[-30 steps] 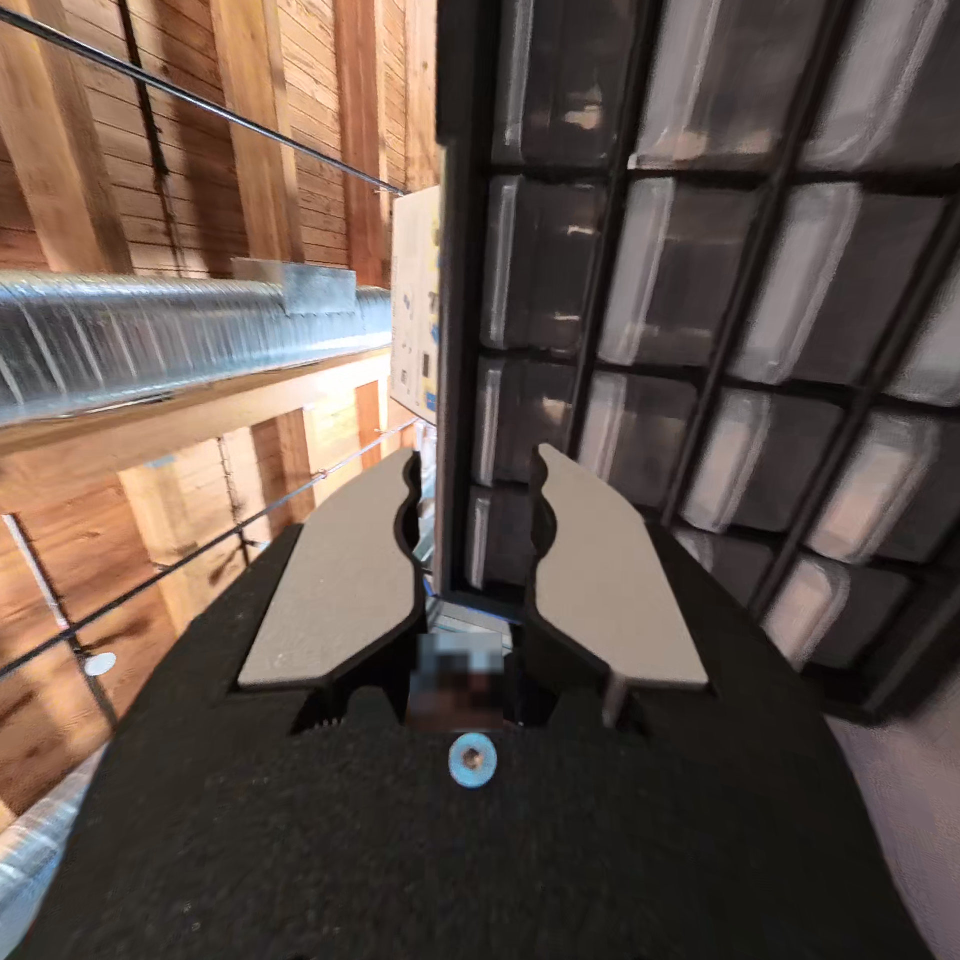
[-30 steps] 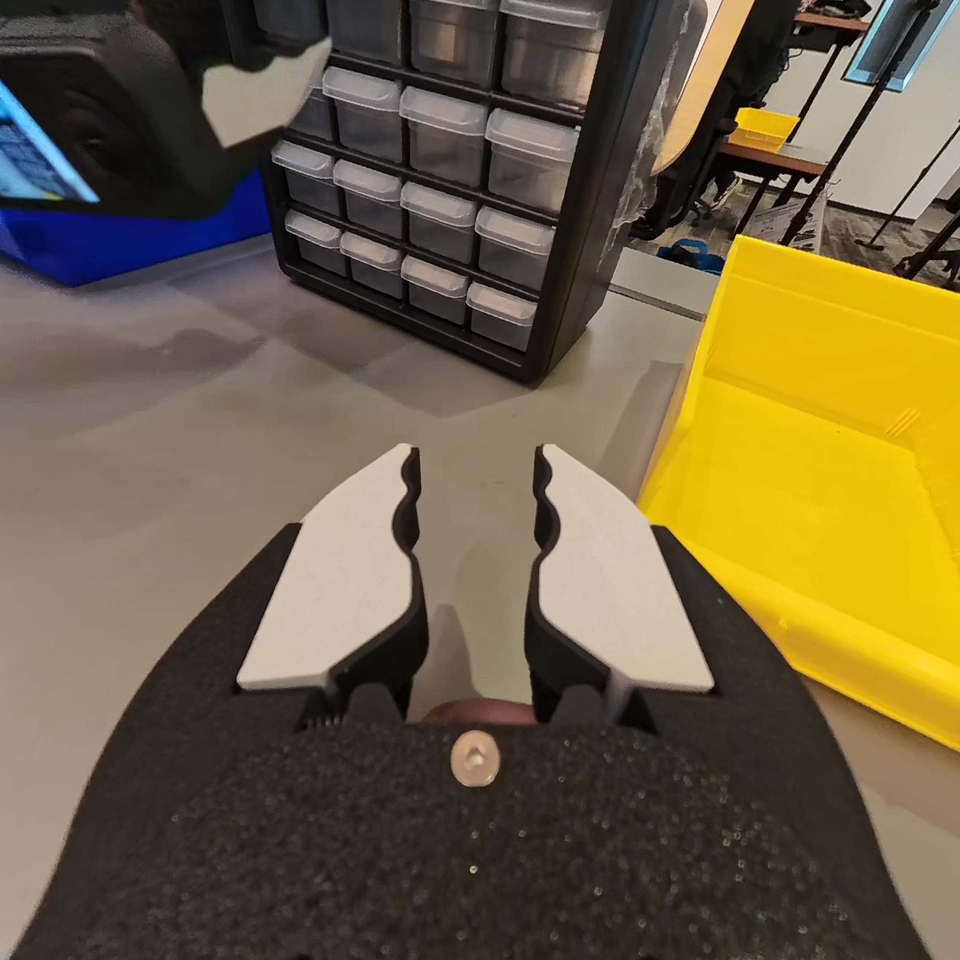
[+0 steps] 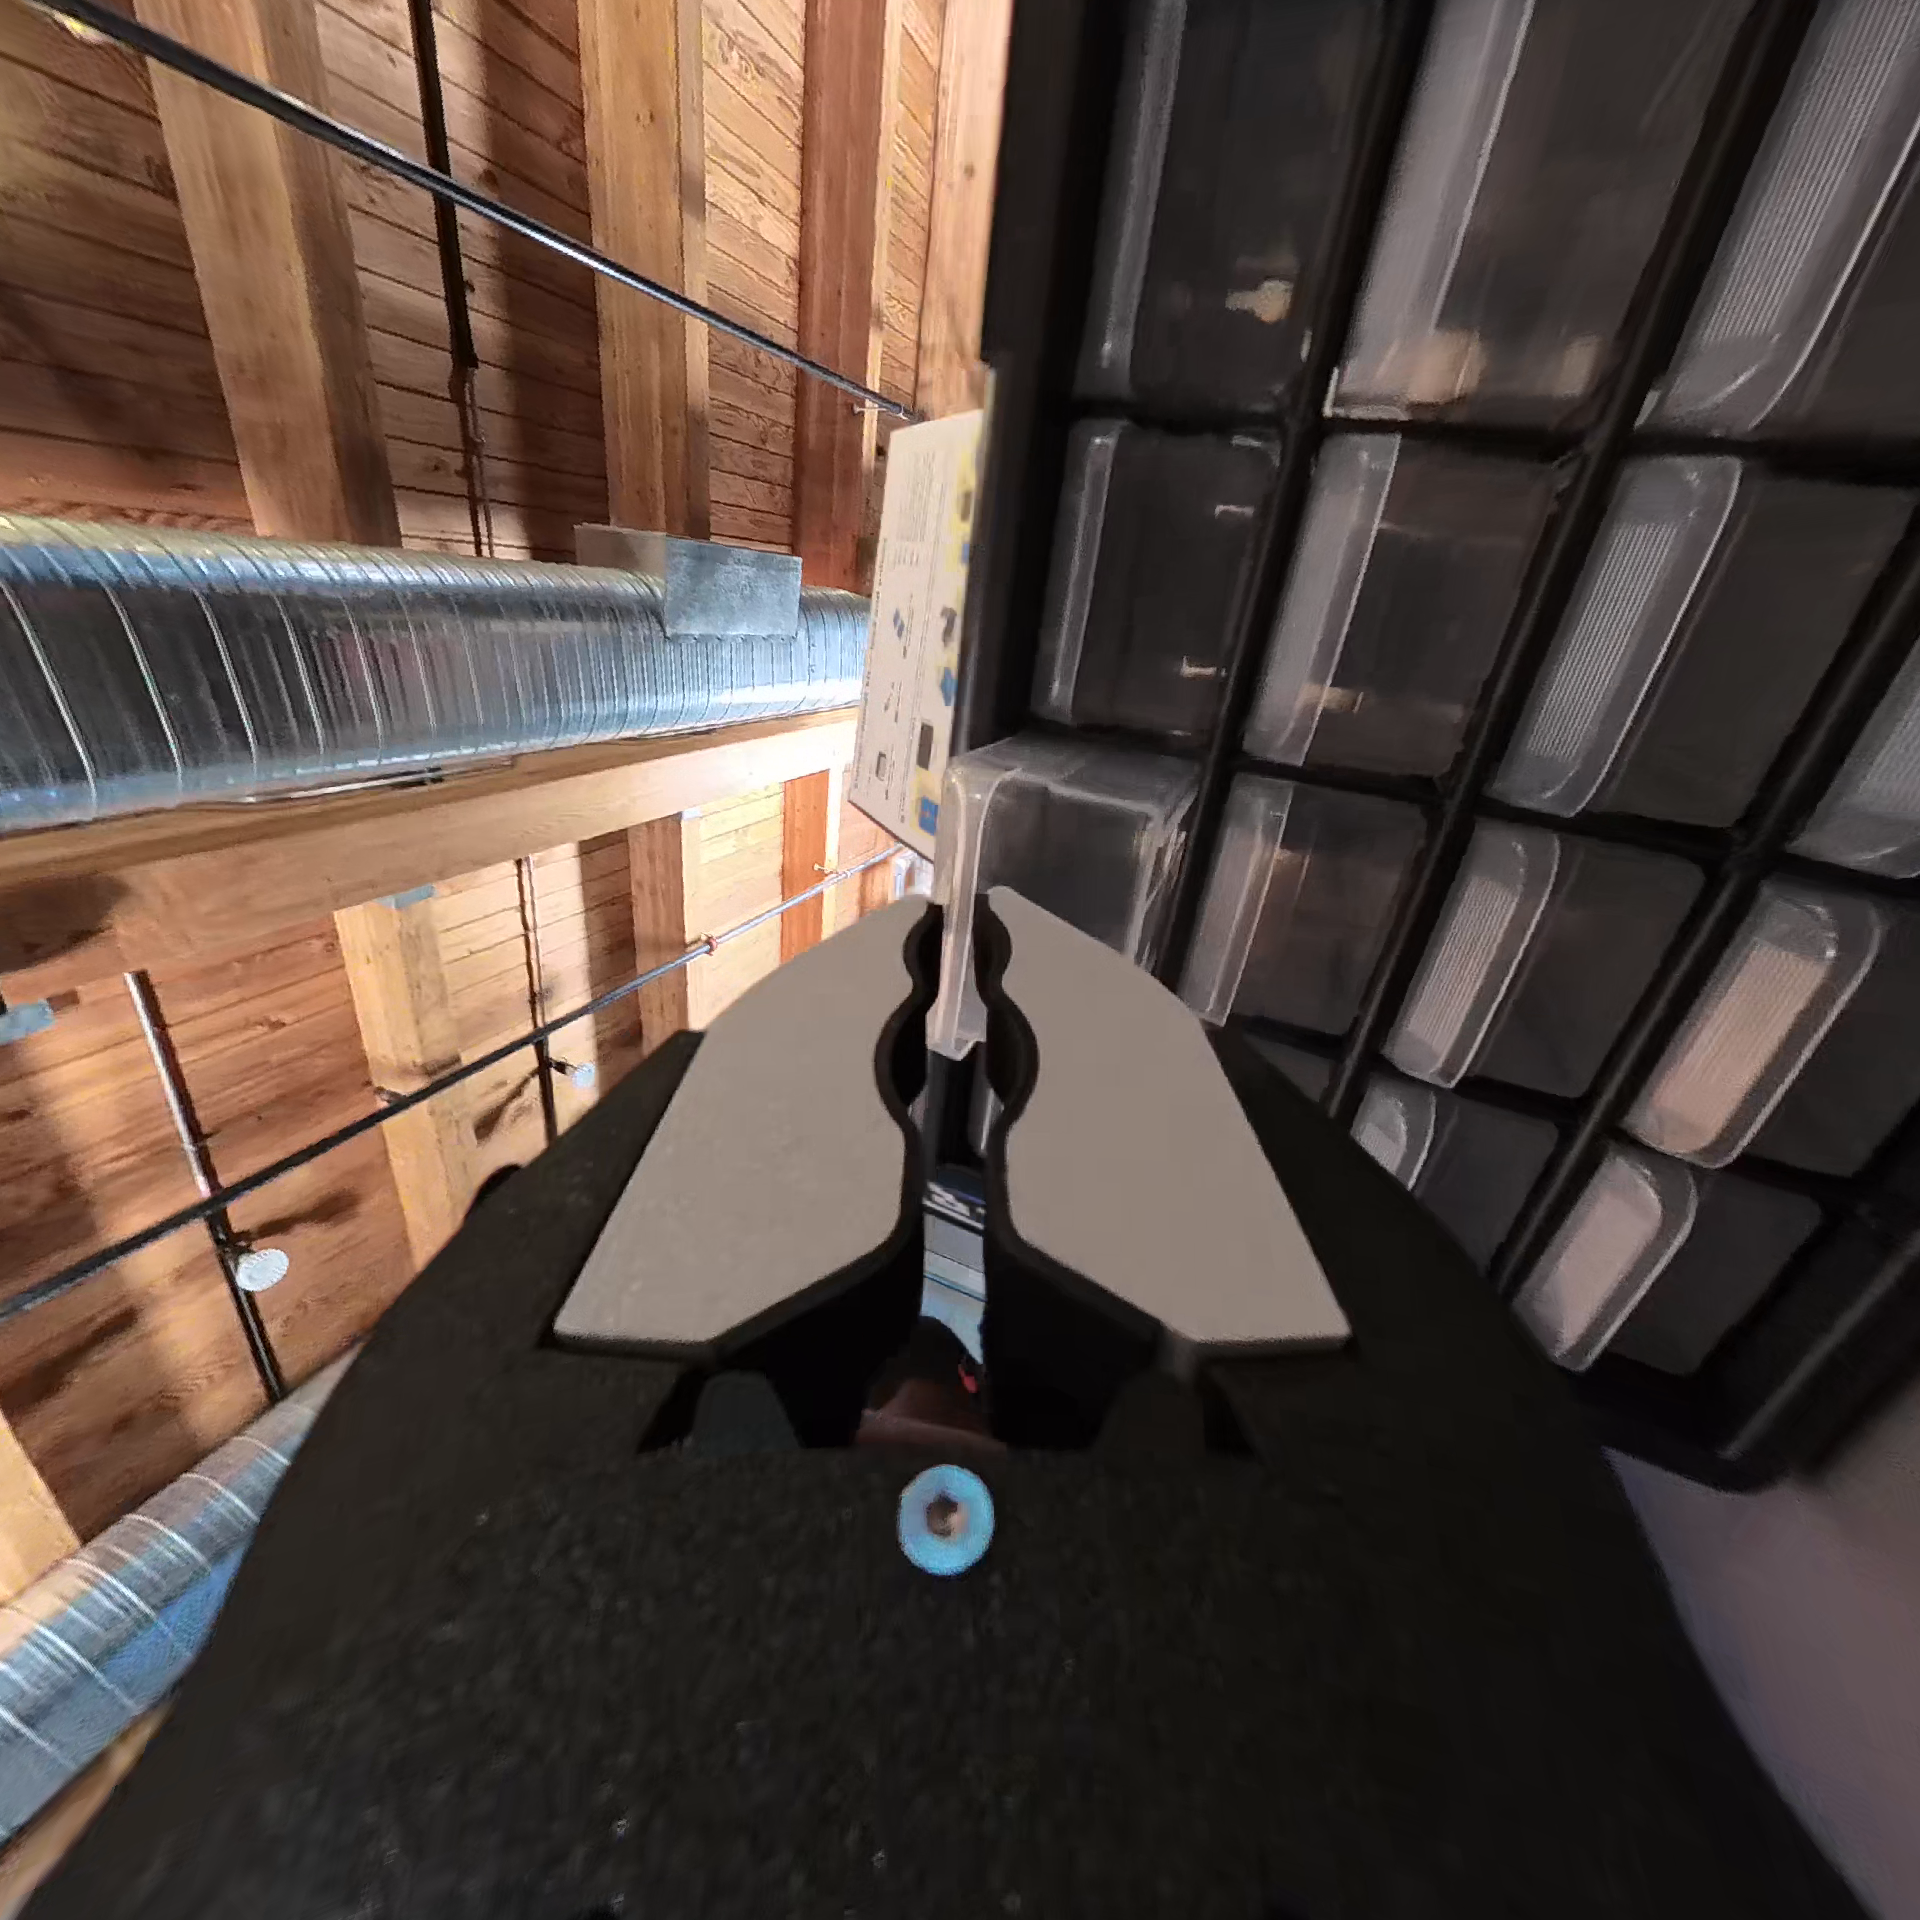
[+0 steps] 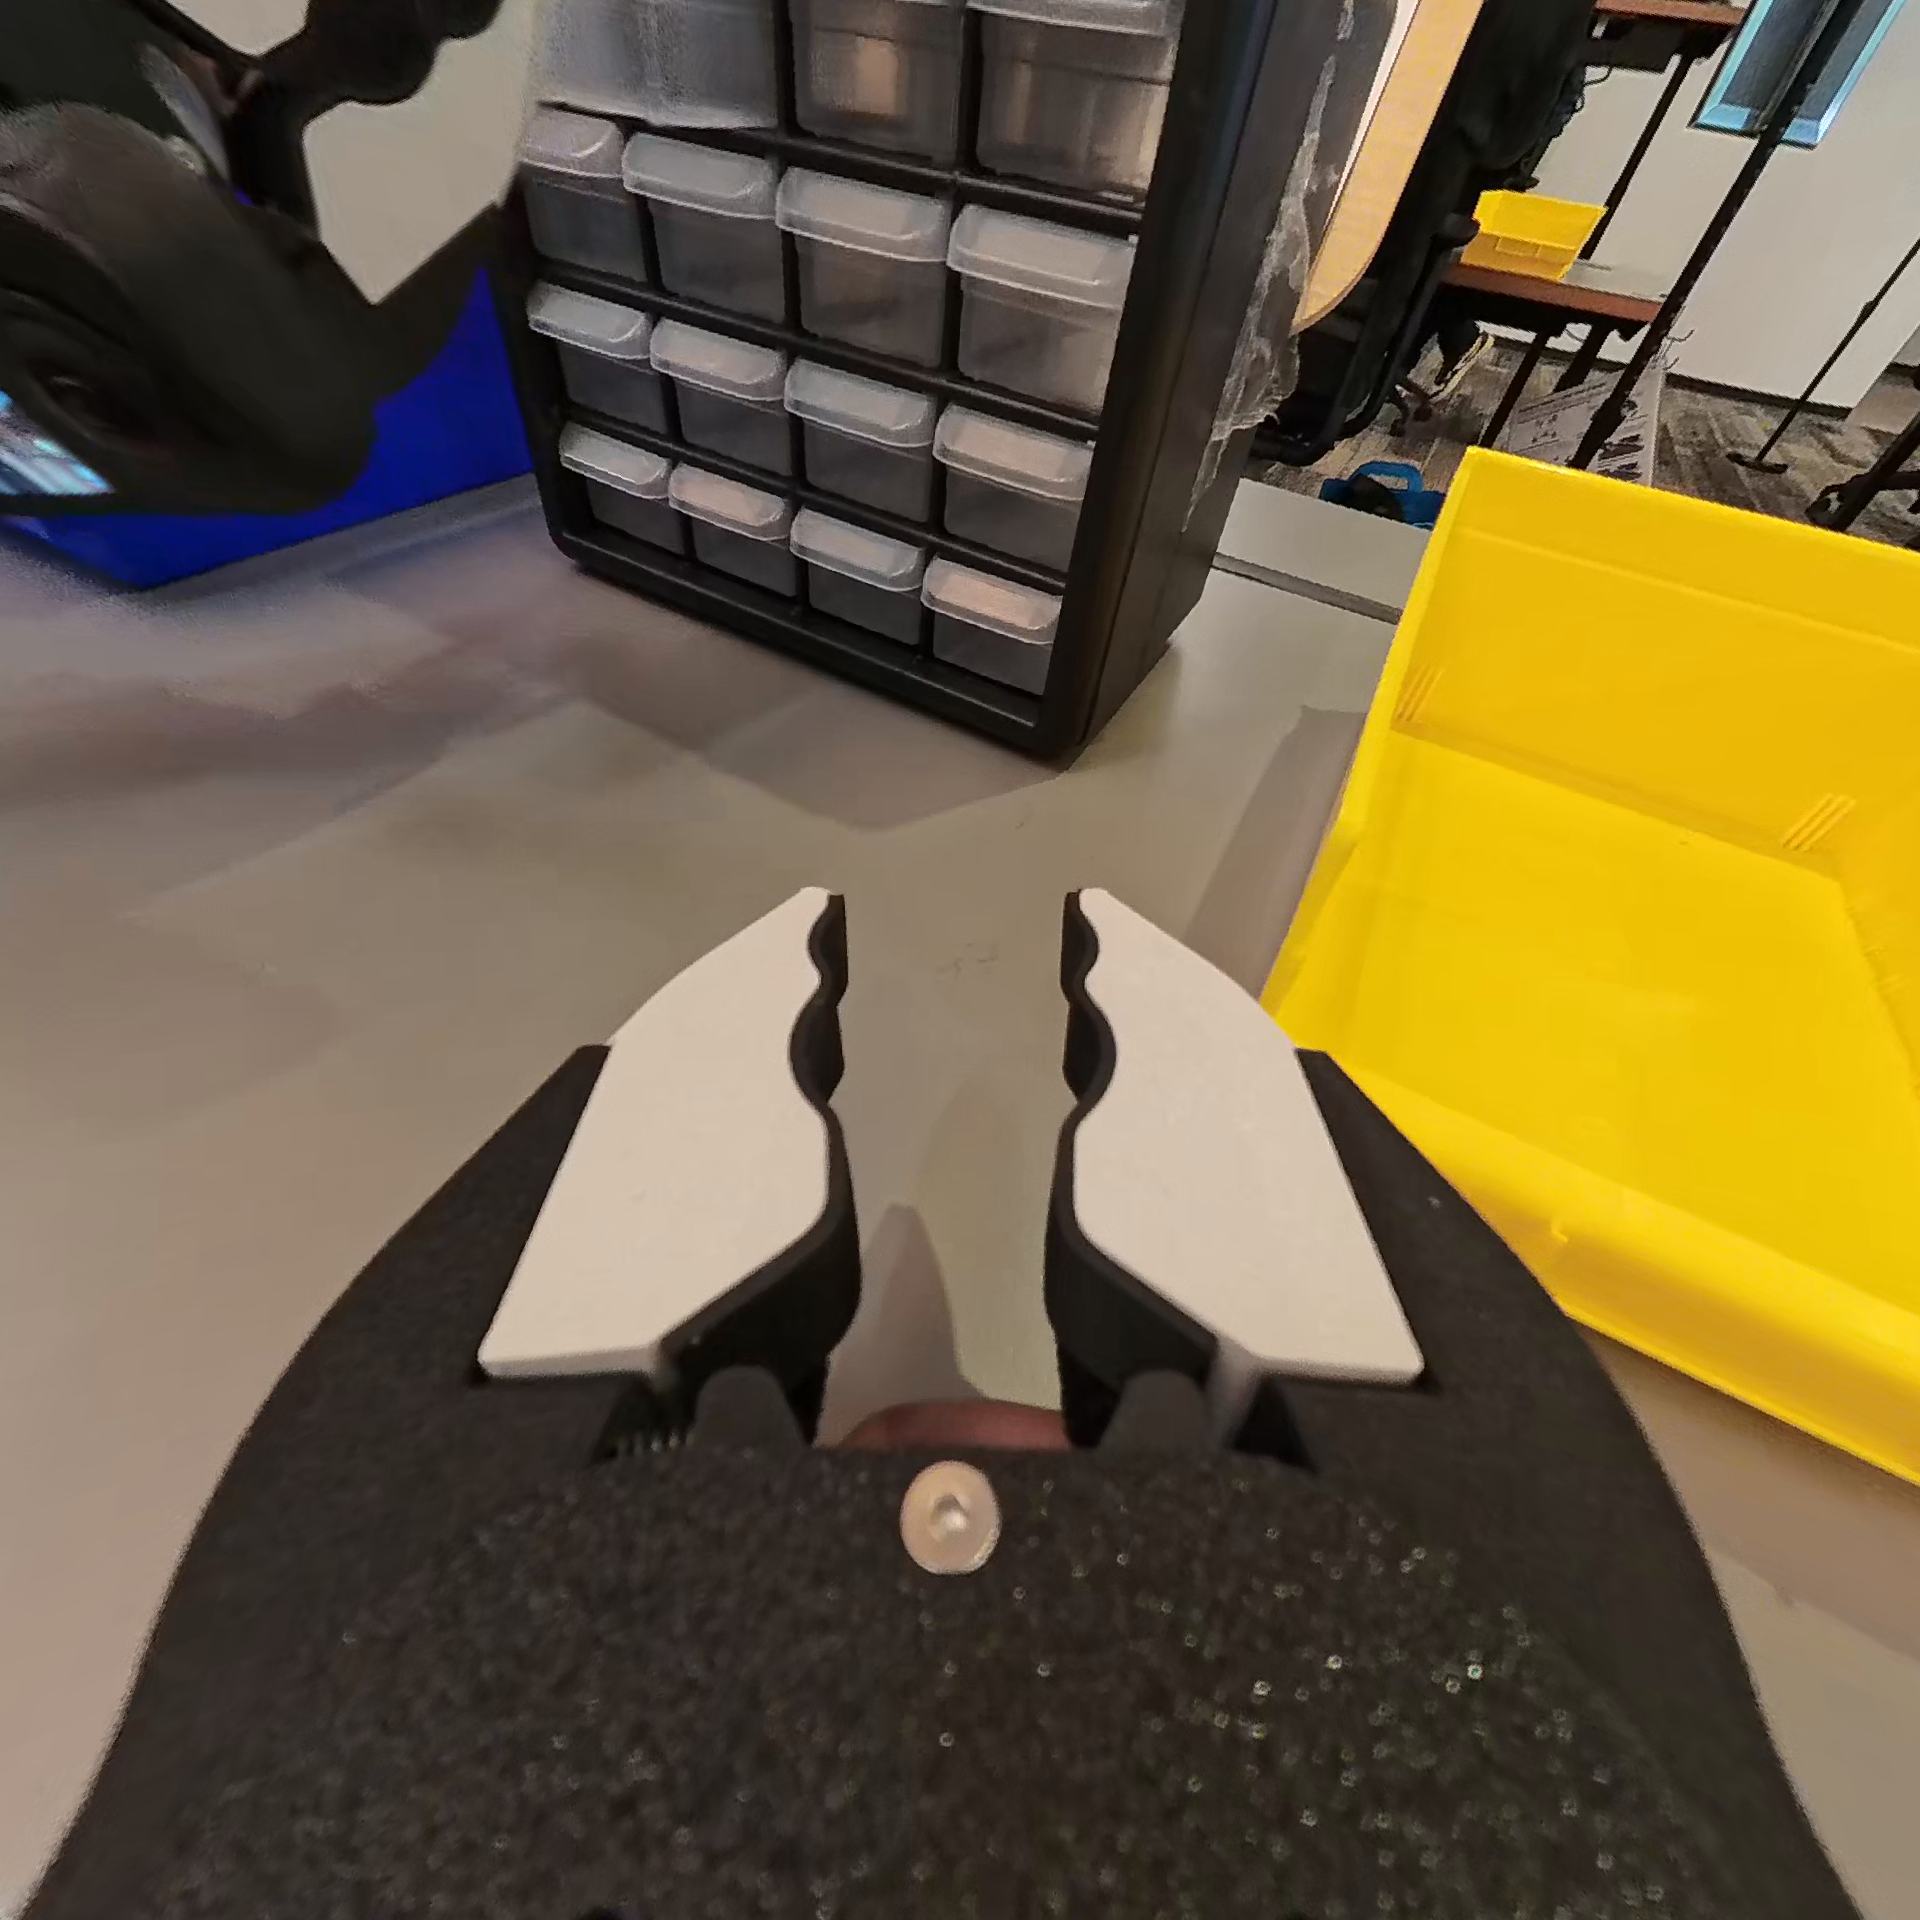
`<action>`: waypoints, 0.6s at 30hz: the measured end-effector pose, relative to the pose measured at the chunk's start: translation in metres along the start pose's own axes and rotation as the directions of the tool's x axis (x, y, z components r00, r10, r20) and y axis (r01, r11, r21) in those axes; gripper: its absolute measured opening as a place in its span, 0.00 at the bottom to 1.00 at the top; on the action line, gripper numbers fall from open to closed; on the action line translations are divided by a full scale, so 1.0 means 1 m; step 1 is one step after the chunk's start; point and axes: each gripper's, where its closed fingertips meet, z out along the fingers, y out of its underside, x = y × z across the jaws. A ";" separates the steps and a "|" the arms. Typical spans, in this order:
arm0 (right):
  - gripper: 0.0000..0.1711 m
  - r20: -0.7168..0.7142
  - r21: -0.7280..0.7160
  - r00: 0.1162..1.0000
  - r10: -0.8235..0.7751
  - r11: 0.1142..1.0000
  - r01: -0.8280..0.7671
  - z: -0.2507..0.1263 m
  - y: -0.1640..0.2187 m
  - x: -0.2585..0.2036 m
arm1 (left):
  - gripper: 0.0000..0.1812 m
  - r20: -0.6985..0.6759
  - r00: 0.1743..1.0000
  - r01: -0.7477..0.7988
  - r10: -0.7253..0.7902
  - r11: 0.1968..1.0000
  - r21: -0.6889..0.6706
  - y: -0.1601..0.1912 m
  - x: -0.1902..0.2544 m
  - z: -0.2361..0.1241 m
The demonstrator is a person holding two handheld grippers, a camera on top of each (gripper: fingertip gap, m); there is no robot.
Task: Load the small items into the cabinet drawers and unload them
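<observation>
The black cabinet (image 4: 1143, 343) with several clear drawers stands on the grey table (image 4: 312, 935); it fills the right side of the left wrist view (image 3: 1299, 582). My left gripper (image 3: 958, 920) is shut on the front lip of one clear drawer (image 3: 1081, 831) in an edge column, and that drawer sticks out of the frame. In the right wrist view the left gripper (image 4: 156, 312) shows blurred at the top left. My right gripper (image 4: 954, 914) is open and empty, low over the table in front of the cabinet. No small items show.
A yellow bin (image 4: 1610, 987) lies on the table just right of my right gripper, its inside bare. A blue bin (image 4: 447, 436) sits left of the cabinet. A printed card (image 3: 914, 623) hangs on the cabinet's side. Chairs, stands and a table fill the room behind. Tip to tip, the grippers are about 25 cm apart. From either gripper's tips it is about 15 cm to the black cabinet (image 4: 1143, 343).
My left gripper has shut on the drawer's lip and the drawer has slid out a little. My right gripper stays open; the cabinet now looks nearer and more central in its view.
</observation>
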 end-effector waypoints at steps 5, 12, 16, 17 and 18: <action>0.23 0.002 -0.001 1.000 -0.009 1.000 0.009 0.000 0.000 -0.002 | 0.05 -0.058 0.988 0.142 -0.145 0.989 -0.045 0.002 0.000 -0.013; 0.27 0.049 0.008 0.999 0.012 1.000 -0.012 0.022 -0.016 -0.022 | 0.10 -0.104 0.964 0.234 -0.247 0.965 -0.119 0.018 0.001 -0.030; 0.39 0.036 0.084 0.999 -0.024 0.996 0.021 0.068 -0.058 -0.058 | 0.15 -0.214 0.786 0.510 -0.580 0.804 -0.306 0.046 0.007 -0.075; 0.40 0.036 0.110 0.998 -0.043 0.993 0.038 0.083 -0.070 -0.069 | 0.15 -0.232 0.707 0.574 -0.668 0.734 -0.363 0.053 0.010 -0.091; 0.41 0.036 0.128 0.998 -0.059 0.990 0.054 0.098 -0.081 -0.080 | 0.17 -0.241 0.616 0.629 -0.750 0.652 -0.422 0.058 0.014 -0.107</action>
